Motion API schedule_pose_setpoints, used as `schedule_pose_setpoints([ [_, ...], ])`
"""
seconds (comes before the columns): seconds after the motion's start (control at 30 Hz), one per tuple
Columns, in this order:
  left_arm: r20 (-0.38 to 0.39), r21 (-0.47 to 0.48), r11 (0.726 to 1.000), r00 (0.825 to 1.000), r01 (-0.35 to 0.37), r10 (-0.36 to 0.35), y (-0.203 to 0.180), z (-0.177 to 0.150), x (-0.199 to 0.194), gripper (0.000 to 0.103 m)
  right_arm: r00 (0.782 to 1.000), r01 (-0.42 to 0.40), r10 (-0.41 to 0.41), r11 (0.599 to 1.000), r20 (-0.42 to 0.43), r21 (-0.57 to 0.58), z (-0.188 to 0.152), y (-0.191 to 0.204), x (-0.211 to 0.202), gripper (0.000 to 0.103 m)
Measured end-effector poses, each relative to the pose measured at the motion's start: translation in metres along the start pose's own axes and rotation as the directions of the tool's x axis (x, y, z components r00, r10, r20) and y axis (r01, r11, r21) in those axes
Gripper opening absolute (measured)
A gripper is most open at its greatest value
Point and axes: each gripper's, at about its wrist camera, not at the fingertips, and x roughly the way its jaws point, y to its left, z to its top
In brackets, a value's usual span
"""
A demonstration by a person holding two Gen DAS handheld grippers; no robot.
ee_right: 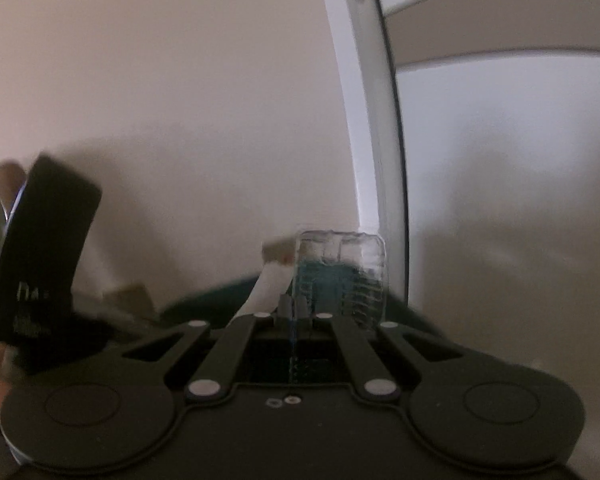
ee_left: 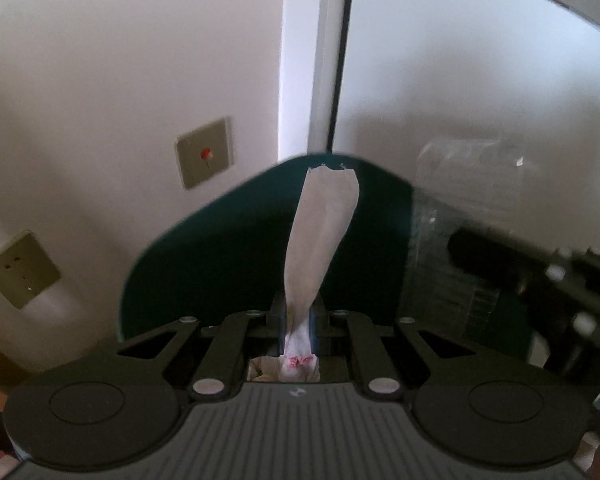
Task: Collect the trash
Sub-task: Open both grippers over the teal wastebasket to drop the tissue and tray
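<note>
The left gripper (ee_left: 298, 320) is seen pinched on a white paper wrapper (ee_left: 322, 236), whose long axis runs straight out from the closed jaws. A clear plastic wrapper (ee_right: 340, 276) is clamped by the right gripper (ee_right: 294, 312), fingers pressed together. Both pieces are held above the dark green bin (ee_left: 204, 256), the left one nearer its middle; release there is probably called for next.

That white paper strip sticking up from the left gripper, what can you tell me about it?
The paper strip is long, thin and off-white, like a torn wrapper or tissue. Its far end is ragged and wider; it narrows and bunches toward the left gripper, whose jaws are shut on it. Behind the jaws, the crumpled end shows small pink marks. It stands out stiffly along the fingers, slightly curved, touching nothing else, with a dark green bin behind it.
</note>
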Motion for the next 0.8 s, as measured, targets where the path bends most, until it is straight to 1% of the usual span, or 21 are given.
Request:
schedule_pose_setpoints([
  [0.07,-0.048,0.017,1.0,0.999,0.02,-0.02,0.001,0.001,0.01,0.011,0.998,0.017,-0.018,1.0,-0.064,-0.011,-0.001,0.0,0.009,0.0],
  [0.1,-0.064,0.027,1.0,0.998,0.013,-0.011,0.001,0.003,0.018,0.011,0.996,0.014,-0.015,1.0,-0.091,-0.011,-0.002,0.0,0.012,0.0],
  [0.17,-0.092,0.052,0.999,0.996,-0.002,0.007,-0.002,0.001,0.024,0.011,0.99,0.036,-0.039,0.999,-0.132,-0.027,-0.002,0.001,0.018,0.0],
  [0.2,-0.104,0.056,0.998,0.995,-0.003,0.009,-0.004,0.001,0.026,0.011,0.988,0.038,-0.042,0.999,-0.151,-0.029,0.001,0.001,0.023,0.003],
  [0.27,-0.133,0.049,0.999,0.991,0.002,0.004,-0.004,0.0,0.031,0.011,0.982,0.047,-0.054,0.998,-0.181,-0.042,0.001,0.002,0.026,0.005],
  [0.33,-0.147,0.04,0.999,0.989,-0.009,0.014,-0.003,-0.001,0.032,0.011,0.976,0.055,-0.063,0.997,-0.207,-0.047,0.0,0.003,0.026,0.009],
  [0.37,-0.156,0.034,0.999,0.988,-0.014,0.019,-0.002,-0.001,0.033,0.011,0.975,0.057,-0.065,0.997,-0.213,-0.045,-0.007,0.003,0.021,0.011],
  [0.4,-0.162,0.027,1.0,0.987,-0.012,0.017,-0.001,-0.003,0.034,0.011,0.975,0.053,-0.061,0.998,-0.215,-0.041,-0.012,0.003,0.016,0.015],
  [0.43,-0.17,0.021,1.0,0.985,-0.008,0.012,-0.001,-0.002,0.037,0.012,0.975,0.051,-0.058,0.998,-0.214,-0.041,-0.013,0.003,0.013,0.017],
  [0.5,-0.174,0.028,1.0,0.985,-0.011,0.016,-0.003,-0.002,0.044,0.013,0.975,0.045,-0.054,0.998,-0.215,-0.047,-0.019,0.003,0.006,0.017],
  [0.6,-0.161,0.048,0.999,0.987,-0.02,0.028,-0.006,-0.002,0.046,0.014,0.977,0.042,-0.053,0.997,-0.209,-0.06,-0.023,0.003,-0.004,0.017],
  [0.67,-0.15,0.046,0.999,0.988,-0.018,0.025,-0.007,-0.003,0.04,0.017,0.978,0.041,-0.053,0.997,-0.2,-0.06,-0.024,0.003,-0.012,0.019],
  [0.7,-0.142,0.042,0.999,0.989,-0.021,0.027,-0.008,-0.004,0.038,0.024,0.979,0.042,-0.053,0.997,-0.197,-0.058,-0.022,-0.002,-0.004,0.02],
  [0.73,-0.129,0.039,0.999,0.991,-0.026,0.03,-0.008,-0.004,0.036,0.037,0.981,0.04,-0.05,0.998,-0.189,-0.055,-0.022,-0.003,-0.009,0.02],
  [0.77,-0.115,0.042,0.999,0.993,-0.03,0.035,-0.009,-0.004,0.035,0.046,0.982,0.04,-0.049,0.998,-0.182,-0.052,-0.021,-0.004,-0.012,0.021],
  [0.8,-0.087,0.052,0.998,0.995,-0.037,0.041,-0.012,-0.005,0.029,0.065,0.984,0.041,-0.048,0.998,-0.173,-0.048,-0.021,-0.004,-0.019,0.022],
])
